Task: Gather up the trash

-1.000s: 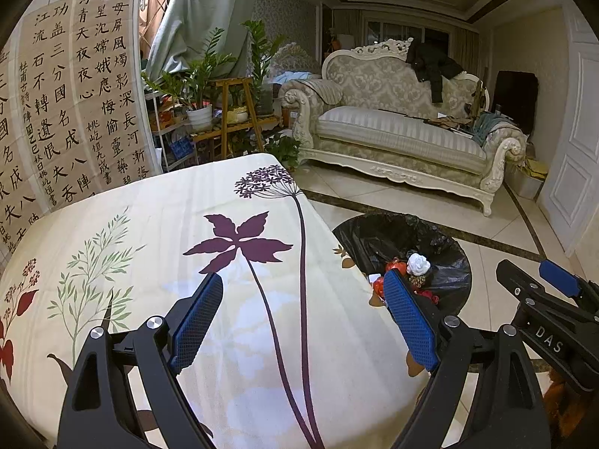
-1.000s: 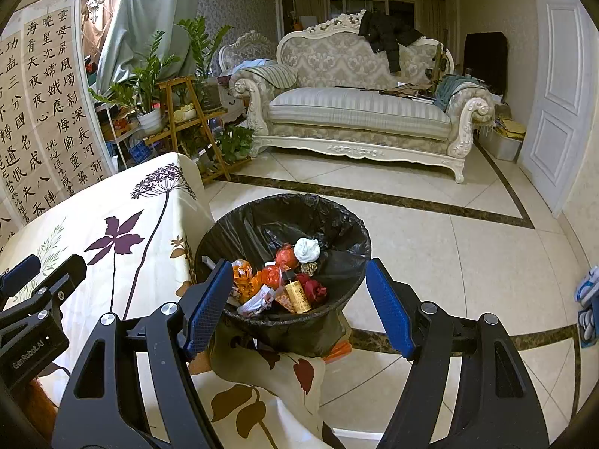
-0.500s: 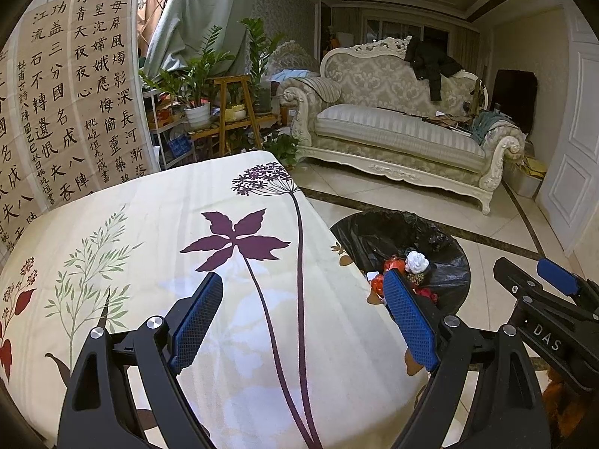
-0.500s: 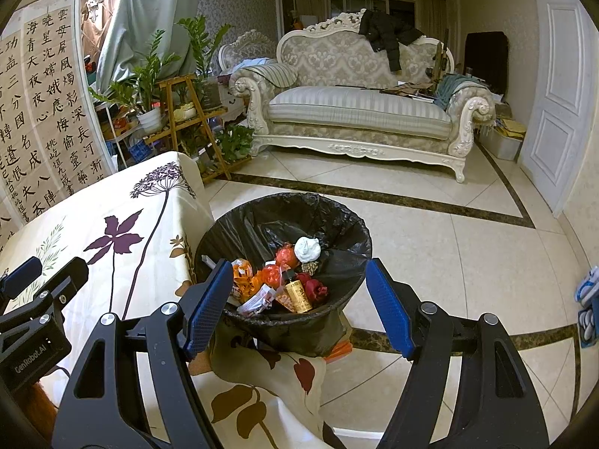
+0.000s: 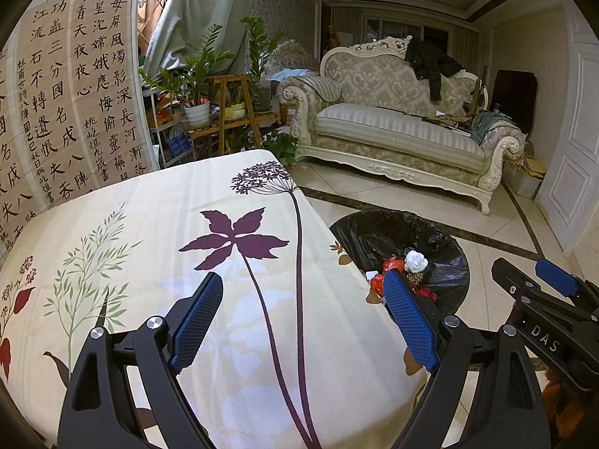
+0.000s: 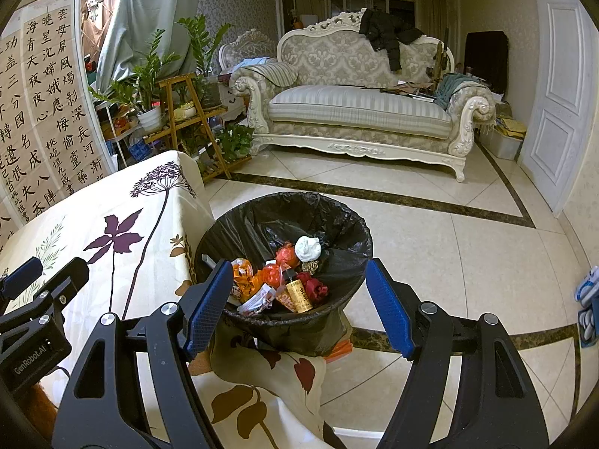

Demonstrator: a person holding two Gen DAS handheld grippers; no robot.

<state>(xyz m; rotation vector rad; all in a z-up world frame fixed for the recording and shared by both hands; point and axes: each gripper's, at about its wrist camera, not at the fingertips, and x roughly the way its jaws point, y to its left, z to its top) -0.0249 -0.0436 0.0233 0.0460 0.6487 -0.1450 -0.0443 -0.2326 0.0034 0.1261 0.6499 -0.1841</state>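
Observation:
A bin lined with a black bag [image 6: 337,224] stands on the floor beside the table and holds several pieces of trash [image 6: 284,280]: red and orange wrappers, a white crumpled wad, a small yellow bottle. In the left wrist view the bin [image 5: 374,228] shows past the table's right edge. My right gripper [image 6: 299,299] is open and empty, above the bin's near rim. My left gripper [image 5: 303,314] is open and empty over the floral tablecloth [image 5: 149,224]. Each gripper shows at the edge of the other's view.
The table [image 6: 112,202] has a cream cloth with purple flowers. A cream sofa [image 6: 359,112] stands at the back, plants on a wooden stand [image 6: 187,112] at the left, a white door [image 6: 558,112] at the right. Calligraphy panels [image 5: 56,112] hang on the left.
The left gripper has drifted very slightly; the view of the table and bin shifted a little. The right gripper has not moved. Both stay open.

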